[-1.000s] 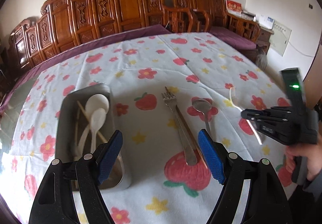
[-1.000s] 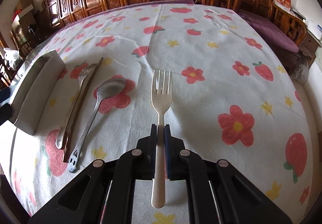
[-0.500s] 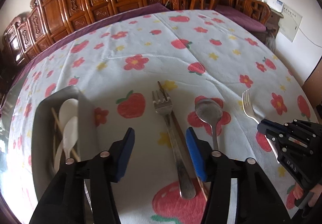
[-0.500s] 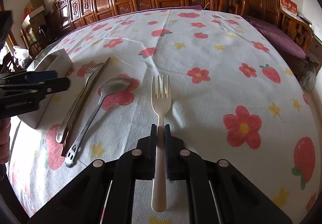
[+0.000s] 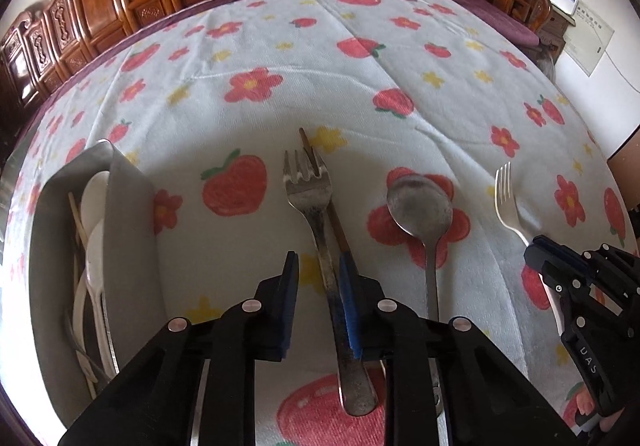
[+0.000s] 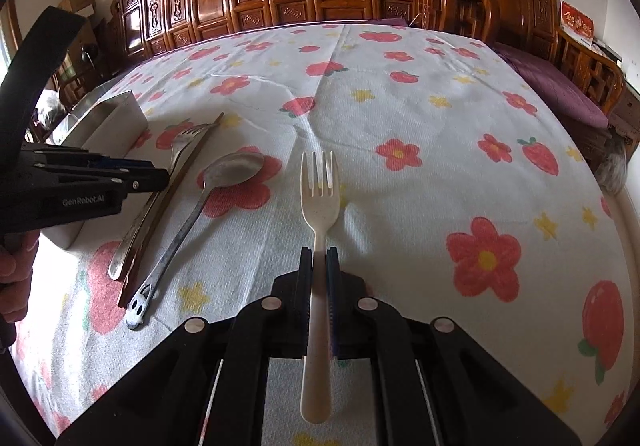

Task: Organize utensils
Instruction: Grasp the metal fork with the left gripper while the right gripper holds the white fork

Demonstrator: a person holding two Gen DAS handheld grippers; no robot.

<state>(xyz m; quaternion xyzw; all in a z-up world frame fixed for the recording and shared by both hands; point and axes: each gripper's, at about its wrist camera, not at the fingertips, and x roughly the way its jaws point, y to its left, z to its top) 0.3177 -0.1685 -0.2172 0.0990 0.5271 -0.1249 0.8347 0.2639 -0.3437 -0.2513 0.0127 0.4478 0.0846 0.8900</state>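
Closing around the handle of the tarnished steel fork point(image 5: 320, 246), our left hand-held gripper point(image 5: 319, 298) hangs low over the bench point(image 5: 420, 113). The fork's shaft runs between its blue pads point(image 5: 349, 298); the right pad lies against the shaft, while the left pad is apart from it with cloth showing between, so the jaws do not grip the fork. A thin dark brown wooden chopstick point(image 5: 320, 181) lies under the fork and just to its right, its tip poking out past the tines on the far side.

Our right hand-held gripper point(image 6: 319, 278) is clamped on the stem of a cream plastic fork point(image 6: 319, 197), tines pointing away from us and the handle end sticking out on the near side between the black arms. In the left wrist view that fork sits at the right of the bench.

Between the two forks rests a dull steel spoon point(image 5: 420, 205), bowl up, on a red flower of the white flower-and-strawberry tablecloth point(image 6: 400, 105), touching neither fork.

At the left of the bench stands a rectangular grey metal tray point(image 5: 132, 238). Inside it lie white plastic spoons point(image 5: 94, 246) and a pale wooden chopstick point(image 5: 78, 221).
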